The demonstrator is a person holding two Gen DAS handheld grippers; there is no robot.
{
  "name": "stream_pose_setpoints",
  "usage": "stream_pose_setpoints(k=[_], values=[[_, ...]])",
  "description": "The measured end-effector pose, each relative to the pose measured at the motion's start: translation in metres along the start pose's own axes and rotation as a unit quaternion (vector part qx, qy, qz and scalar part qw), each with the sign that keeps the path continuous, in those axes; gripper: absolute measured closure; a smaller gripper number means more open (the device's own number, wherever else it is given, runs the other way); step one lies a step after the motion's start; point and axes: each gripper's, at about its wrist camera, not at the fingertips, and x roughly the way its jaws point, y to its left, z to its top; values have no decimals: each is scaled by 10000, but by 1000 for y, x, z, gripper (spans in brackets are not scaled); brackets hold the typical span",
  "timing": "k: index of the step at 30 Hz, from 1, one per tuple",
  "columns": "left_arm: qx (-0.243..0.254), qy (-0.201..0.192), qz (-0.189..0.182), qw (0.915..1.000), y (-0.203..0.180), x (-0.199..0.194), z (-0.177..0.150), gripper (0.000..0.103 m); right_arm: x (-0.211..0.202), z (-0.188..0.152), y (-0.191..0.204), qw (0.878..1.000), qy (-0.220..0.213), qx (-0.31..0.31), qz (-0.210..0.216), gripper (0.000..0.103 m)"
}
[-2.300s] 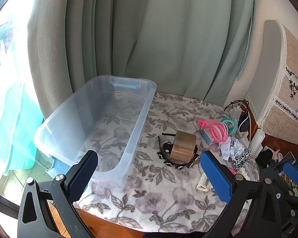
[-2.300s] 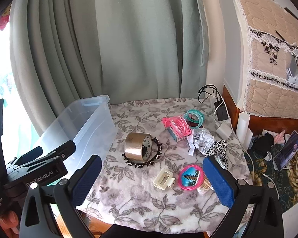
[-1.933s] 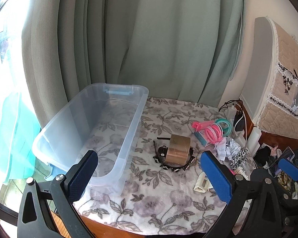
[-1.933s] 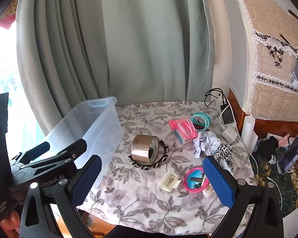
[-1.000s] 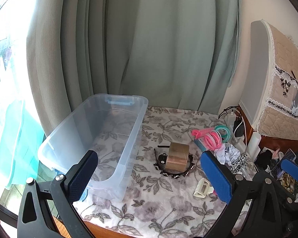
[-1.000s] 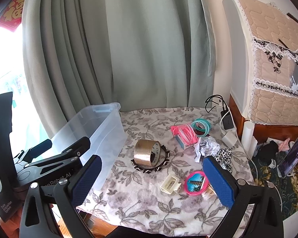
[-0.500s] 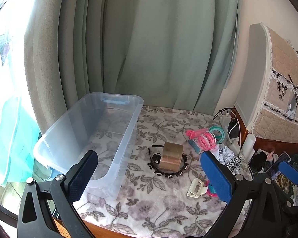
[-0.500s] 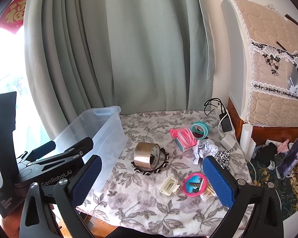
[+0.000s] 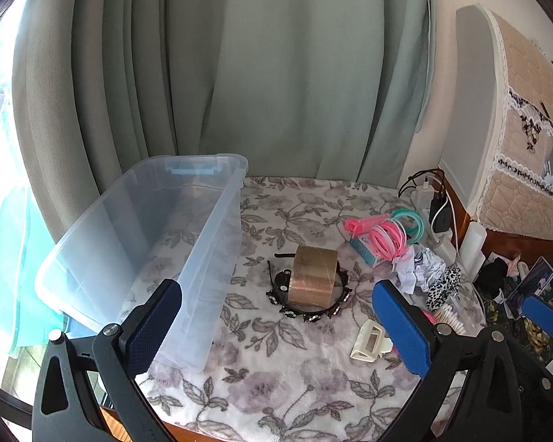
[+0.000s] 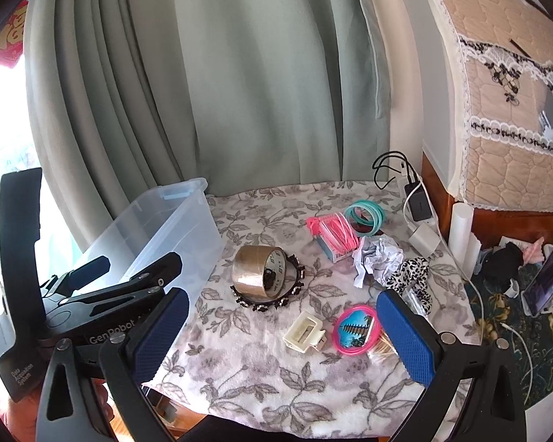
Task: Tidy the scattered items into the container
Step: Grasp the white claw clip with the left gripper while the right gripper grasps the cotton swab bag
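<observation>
Both grippers, left gripper [image 9: 276,331] and right gripper [image 10: 282,335], spread wide and empty, tape roll [image 9: 314,274] right of clear bin [image 9: 217,221], floral cloth [image 9: 276,379].

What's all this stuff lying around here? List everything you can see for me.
Clear plastic storage bin: one, transparent with a blue latch, left side of the table, nothing in it.
Floral blanket: one, white and grey-purple, covering the table.
Roll of brown packing tape: one, centre, lying on the headband.
Black beaded headband: one, under the tape.
Cream hair claw clip: one, near front.
Pink round mirror: one, right of the clip.
Pink hoop bands: a bunch, on a small blue box.
Teal hoop bands: a few, behind the pink ones.
Crumpled white paper: one.
Leopard-print scrunchie: one, beside the paper.
Green curtain: behind.
Left gripper: black, blue pads, open.
Right gripper: same, open.
</observation>
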Motion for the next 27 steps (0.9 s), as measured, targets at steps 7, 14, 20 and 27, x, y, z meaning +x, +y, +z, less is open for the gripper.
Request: stream_pose_setpoints(k=[7,14,20,27], values=[[369,686,-353,9963,-28,51,-23,0,28,-14,-95,9910,449,1006,-755,0],[1140,1387,-587,9820,-87,100,-60,0,75,-49,-146,9756,1243,1514,-993,0],[1471,1743,-305,9732,-112,140,-79,0,108,-61,-165,9686,1548,1752,-844,2],[1319,1938,-646,9700,-117,158,-89,36,128,-66,-178,9644,1592,2003,-672,17]])
